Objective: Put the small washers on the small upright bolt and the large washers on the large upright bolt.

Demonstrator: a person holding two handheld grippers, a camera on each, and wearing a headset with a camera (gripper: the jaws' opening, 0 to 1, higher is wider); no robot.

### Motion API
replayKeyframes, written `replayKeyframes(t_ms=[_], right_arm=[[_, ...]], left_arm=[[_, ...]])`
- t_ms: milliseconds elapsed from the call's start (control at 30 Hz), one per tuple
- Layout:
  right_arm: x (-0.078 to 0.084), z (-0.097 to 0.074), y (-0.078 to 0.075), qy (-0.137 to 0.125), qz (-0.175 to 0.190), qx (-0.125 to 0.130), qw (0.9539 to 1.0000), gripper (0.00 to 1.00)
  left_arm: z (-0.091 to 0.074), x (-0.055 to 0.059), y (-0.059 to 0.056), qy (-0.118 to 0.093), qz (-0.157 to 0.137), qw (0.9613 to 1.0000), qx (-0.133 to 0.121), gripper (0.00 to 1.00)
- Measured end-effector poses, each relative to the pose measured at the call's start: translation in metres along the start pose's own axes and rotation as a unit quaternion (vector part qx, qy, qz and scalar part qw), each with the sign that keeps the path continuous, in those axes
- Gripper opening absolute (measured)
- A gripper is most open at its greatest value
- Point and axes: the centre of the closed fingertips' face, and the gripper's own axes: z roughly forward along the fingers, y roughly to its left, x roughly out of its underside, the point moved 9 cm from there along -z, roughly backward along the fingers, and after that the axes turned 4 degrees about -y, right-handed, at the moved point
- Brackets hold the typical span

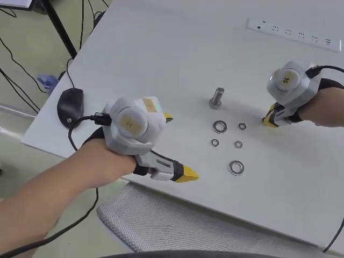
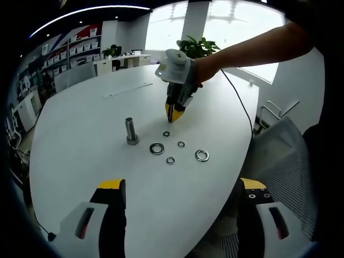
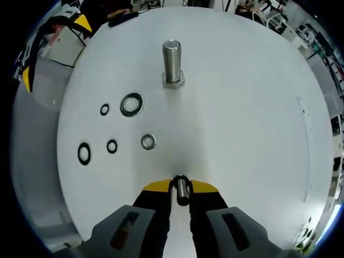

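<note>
My right tongs (image 3: pixel 181 188) pinch the small grey metal bolt (image 3: pixel 182 189) low over the white counter (image 3: pixel 242 107). My left tongs (image 2: pixel 181 185) hang wide apart, holding nothing. The round metal washers (image 3: pixel 131 104) lie flat by the big silver bolt (image 3: pixel 172 62). I think I must next stand the small bolt straight, then let go.

Power strip (image 1: pixel 294 34), mouse (image 1: pixel 70 106), mesh chair (image 1: pixel 161 223)

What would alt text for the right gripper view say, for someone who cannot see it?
The yellow-tipped right gripper is shut on a small silver metal bolt over a white tabletop. Ahead stands a large threaded steel bolt, upright, with five flat metal ring washers, two large and three small, lying left of it.
</note>
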Motion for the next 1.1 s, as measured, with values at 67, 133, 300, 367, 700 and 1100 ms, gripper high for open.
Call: replayKeyframes(t_ms=[67,133,300,367,700,1100], right_arm=[[0.000,0.000,0.000,0.000,0.001,0.000,1.0000,0.13],[0.000,0.000,0.000,0.000,-0.001,-0.001,1.0000,0.13],[0.001,0.000,0.000,-0.001,-0.004,-0.002,1.0000,0.13],[0.001,0.000,0.000,-0.001,-0.004,-0.003,1.0000,0.13],[0.001,-0.002,-0.002,-0.006,0.001,-0.010,0.9999,0.22],[-0.009,-0.023,-0.005,-0.007,-0.012,-0.006,0.9999,0.23]], left_arm=[[-0.001,0.000,0.000,0.000,-0.001,1.0000,0.001,0.85],[-0.001,-0.001,0.000,0.000,0.001,1.0000,0.001,0.85],[-0.003,0.000,0.001,0.002,-0.001,1.0000,0.001,0.83],[-0.003,0.000,0.000,0.002,-0.001,1.0000,0.002,0.83],[-0.004,0.003,0.002,0.006,0.000,1.0000,0.005,0.83],[-0.008,-0.005,0.001,0.001,0.012,0.9999,0.007,0.83]])
